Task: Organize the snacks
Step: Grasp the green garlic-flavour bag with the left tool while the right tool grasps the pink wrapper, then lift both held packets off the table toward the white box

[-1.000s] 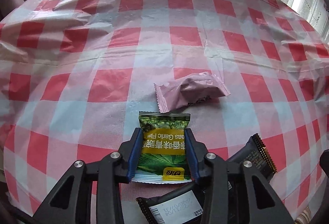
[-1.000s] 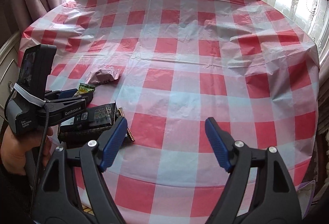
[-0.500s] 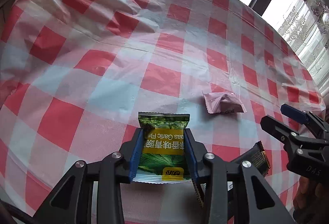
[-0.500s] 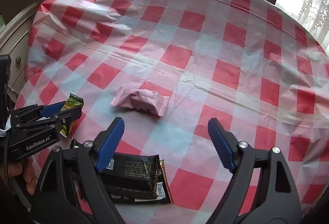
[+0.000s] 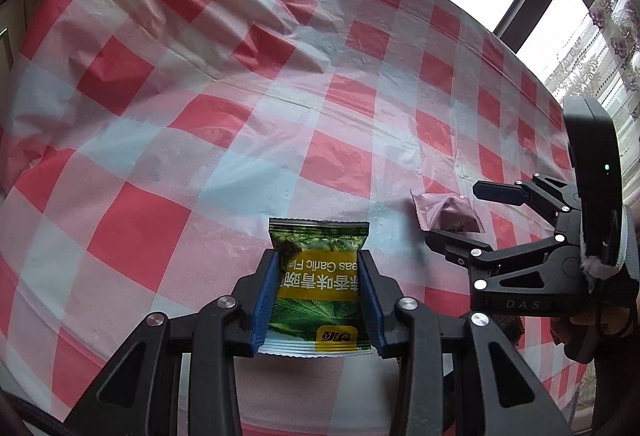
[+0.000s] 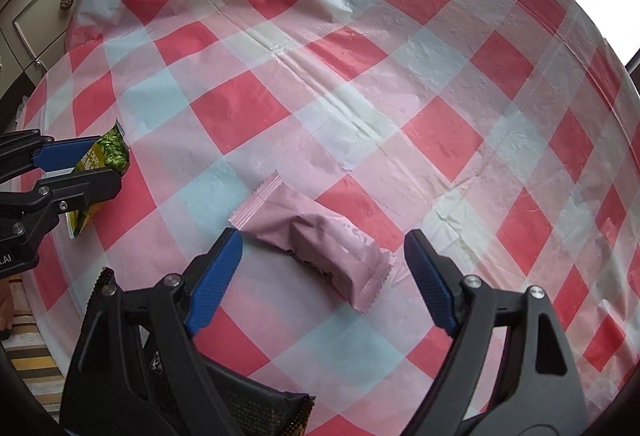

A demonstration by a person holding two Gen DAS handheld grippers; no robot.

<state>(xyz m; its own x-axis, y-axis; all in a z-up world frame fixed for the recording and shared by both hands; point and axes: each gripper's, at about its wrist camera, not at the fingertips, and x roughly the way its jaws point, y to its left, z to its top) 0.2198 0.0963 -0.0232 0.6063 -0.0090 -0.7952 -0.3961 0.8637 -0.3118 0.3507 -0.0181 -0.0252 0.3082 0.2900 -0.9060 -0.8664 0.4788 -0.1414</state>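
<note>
My left gripper (image 5: 318, 268) is shut on a green snack packet (image 5: 318, 276) and holds it above the checked tablecloth (image 5: 240, 116); it also shows at the left of the right wrist view (image 6: 80, 168) with the green packet (image 6: 108, 152). A pink snack packet (image 6: 316, 244) lies on the cloth. My right gripper (image 6: 320, 248) is open, its jaws on either side of the pink packet and just above it. In the left wrist view the right gripper (image 5: 460, 216) hangs over the pink packet (image 5: 444, 216).
Dark snack packets (image 6: 256, 408) lie at the near table edge under my right gripper. A cream cabinet (image 6: 40, 4) stands beyond the table at the left. A window and lace curtain (image 5: 600, 48) are at the far right.
My right gripper has moved left and forward until it straddles the pink packet. My left gripper has swung left with the green packet still in it.
</note>
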